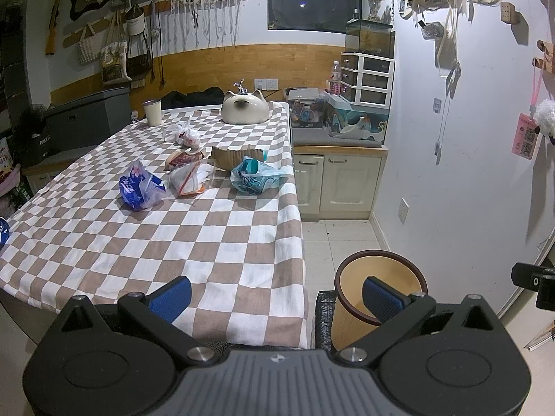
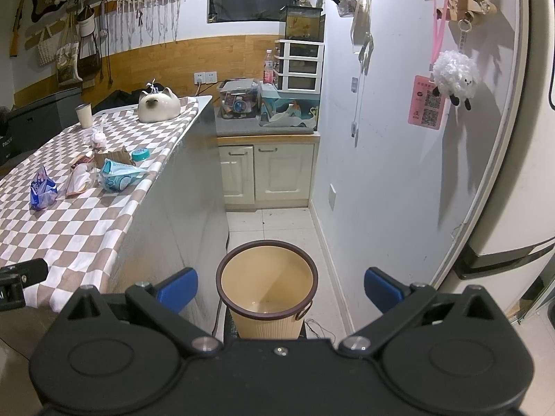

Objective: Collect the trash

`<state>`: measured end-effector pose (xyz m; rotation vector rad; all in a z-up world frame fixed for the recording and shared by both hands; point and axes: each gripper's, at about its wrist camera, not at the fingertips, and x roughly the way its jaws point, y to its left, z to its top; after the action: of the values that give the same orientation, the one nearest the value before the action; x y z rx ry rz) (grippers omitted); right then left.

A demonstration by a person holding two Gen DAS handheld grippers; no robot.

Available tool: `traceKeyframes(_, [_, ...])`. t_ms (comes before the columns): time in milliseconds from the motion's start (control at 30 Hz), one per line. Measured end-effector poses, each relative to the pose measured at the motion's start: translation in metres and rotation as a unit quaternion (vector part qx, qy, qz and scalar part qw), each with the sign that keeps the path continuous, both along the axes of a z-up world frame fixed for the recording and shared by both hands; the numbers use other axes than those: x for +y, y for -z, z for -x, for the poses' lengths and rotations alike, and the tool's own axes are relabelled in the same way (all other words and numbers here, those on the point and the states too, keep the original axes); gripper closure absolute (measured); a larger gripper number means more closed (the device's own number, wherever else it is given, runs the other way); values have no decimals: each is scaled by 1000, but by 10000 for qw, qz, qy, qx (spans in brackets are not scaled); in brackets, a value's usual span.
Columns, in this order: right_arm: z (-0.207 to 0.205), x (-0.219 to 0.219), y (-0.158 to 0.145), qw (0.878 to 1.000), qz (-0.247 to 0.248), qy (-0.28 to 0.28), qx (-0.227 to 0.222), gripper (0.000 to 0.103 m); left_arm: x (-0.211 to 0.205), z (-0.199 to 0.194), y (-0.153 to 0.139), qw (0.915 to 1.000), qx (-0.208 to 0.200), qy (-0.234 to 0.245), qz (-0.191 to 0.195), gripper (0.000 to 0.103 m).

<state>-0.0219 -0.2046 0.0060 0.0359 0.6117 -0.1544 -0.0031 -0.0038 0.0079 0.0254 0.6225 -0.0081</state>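
Observation:
Several pieces of trash lie mid-table on the checkered cloth [image 1: 173, 242]: a blue wrapper [image 1: 138, 187], a clear bag with orange trim [image 1: 189, 178], a teal wipes pack [image 1: 255, 178], a torn cardboard piece [image 1: 236, 156], a brown packet [image 1: 182, 158] and a knotted white bag [image 1: 187, 136]. A beige bin with a brown rim [image 2: 267, 287] stands on the floor right of the table. My left gripper [image 1: 275, 298] is open over the table's near right corner. My right gripper [image 2: 281, 289] hangs open above the bin, nothing held.
A cat-shaped ceramic jar [image 1: 244, 106] and a white cup [image 1: 152, 112] stand at the table's far end. Cream cabinets [image 2: 267, 173] with boxes close off the aisle behind the bin. A white wall [image 2: 399, 156] runs along the right.

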Motion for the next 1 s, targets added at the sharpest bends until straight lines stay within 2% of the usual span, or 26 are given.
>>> traceKeyframes(1000, [-1,-1,0,10000,3,-1,0,0,0,1,0,10000,-14,2,-1,0])
